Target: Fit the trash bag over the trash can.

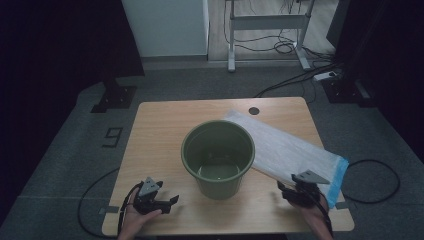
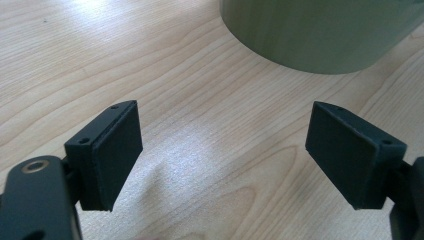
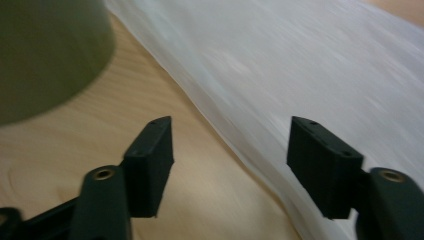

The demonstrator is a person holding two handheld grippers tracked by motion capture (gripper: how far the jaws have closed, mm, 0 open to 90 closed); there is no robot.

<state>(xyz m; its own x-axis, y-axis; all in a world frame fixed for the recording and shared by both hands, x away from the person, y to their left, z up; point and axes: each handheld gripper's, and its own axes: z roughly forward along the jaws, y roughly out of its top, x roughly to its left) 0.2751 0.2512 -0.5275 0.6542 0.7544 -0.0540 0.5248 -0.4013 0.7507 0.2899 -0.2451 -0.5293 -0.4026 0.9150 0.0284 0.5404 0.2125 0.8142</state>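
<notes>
White translucent plastic bag (image 1: 292,150) with a blue strip along one short end lies flat on the right half of the light wooden table (image 1: 160,125), running from the far middle down toward the near right corner. Its near end is just in front of the right gripper (image 1: 299,192), held at the table's near right edge. That gripper's black jaws stand spread; in the right gripper view (image 3: 230,165) the bag's long edge runs between them, and the pads seem not to press on it, though the picture is blurred. At the near left edge the left gripper (image 1: 159,202) sits low over bare wood, its jaws wide apart with nothing between them (image 2: 225,160). Farther in, at the table's middle, stands a round olive-green plastic bucket (image 1: 218,155), upright and open-topped. The bag's long edge passes close beside its right side; touching or not, I cannot tell.
</notes>
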